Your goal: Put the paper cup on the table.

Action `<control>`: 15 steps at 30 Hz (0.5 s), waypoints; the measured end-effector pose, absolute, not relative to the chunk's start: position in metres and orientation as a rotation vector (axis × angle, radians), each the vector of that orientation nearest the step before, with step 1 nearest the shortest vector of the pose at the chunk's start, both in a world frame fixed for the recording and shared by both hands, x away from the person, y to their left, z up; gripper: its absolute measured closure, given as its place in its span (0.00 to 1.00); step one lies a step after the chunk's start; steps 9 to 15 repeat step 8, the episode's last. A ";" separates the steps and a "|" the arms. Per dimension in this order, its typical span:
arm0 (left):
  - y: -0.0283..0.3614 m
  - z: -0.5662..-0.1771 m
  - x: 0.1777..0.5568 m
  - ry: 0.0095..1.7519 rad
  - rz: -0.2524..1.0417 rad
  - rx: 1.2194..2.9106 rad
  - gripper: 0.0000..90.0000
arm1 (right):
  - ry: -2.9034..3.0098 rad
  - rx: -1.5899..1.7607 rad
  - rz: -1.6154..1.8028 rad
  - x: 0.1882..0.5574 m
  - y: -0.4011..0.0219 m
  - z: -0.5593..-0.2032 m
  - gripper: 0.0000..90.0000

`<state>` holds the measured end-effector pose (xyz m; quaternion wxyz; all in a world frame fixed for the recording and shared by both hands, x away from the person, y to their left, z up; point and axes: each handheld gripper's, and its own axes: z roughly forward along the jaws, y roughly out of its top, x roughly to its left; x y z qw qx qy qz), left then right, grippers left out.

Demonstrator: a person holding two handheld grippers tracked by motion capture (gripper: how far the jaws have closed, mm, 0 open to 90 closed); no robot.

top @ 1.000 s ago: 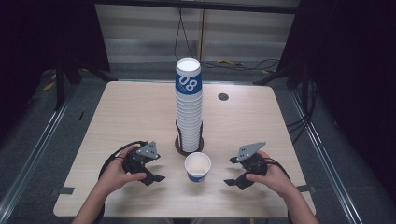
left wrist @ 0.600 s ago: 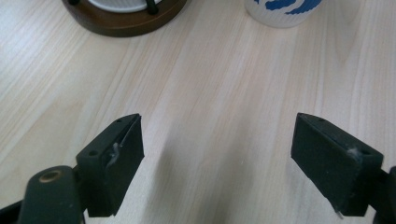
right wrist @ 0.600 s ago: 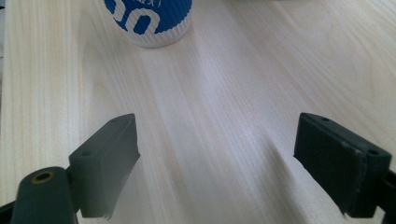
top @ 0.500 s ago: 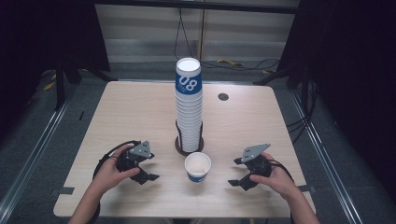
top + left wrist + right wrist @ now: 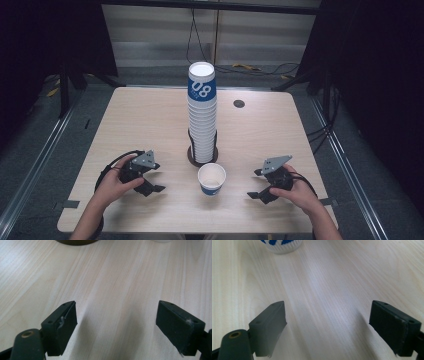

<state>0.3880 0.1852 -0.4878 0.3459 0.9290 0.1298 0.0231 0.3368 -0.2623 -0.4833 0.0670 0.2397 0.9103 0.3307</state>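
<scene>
Both grippers (image 5: 154, 180) (image 5: 254, 184) drawn back, cup (image 5: 211, 178) between

Wide-open tool (image 5: 116, 322) above bare table (image 5: 120, 277)

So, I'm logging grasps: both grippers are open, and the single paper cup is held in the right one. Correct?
Not quite. The single paper cup stands free on the table, between the open left gripper and open right gripper, as the high view shows.
</scene>
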 end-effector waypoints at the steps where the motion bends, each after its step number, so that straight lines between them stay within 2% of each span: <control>1: 0.186 -0.489 0.388 0.348 0.057 2.409 0.19 | 2.742 0.717 0.983 0.337 -0.263 -0.484 0.15; 15: 0.186 -0.495 0.389 0.331 0.063 2.430 0.19 | 2.734 0.718 0.973 0.338 -0.263 -0.487 0.15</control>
